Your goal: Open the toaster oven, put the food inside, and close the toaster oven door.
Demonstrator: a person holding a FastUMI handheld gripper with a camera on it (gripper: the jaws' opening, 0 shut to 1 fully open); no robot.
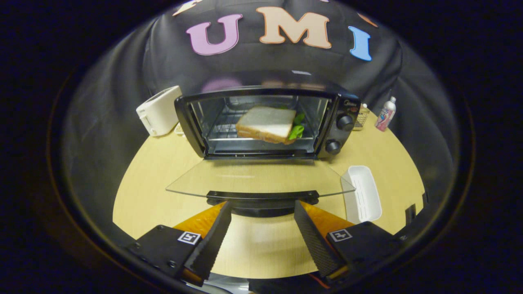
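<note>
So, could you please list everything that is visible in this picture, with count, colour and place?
toaster oven: one, black, middle of table, door open
door: one, glass with black handle, folded down flat, just ahead of the fingers
sandwich: one, white bread with green leaves, on the rack inside the oven
toaster: one, white, left of the oven
tray: one, white, right of the door
bottle: one, pink-white, far right behind the oven
table: one, light wood
gripper: one, open, fingers either side of the door handle, holding nothing
</note>
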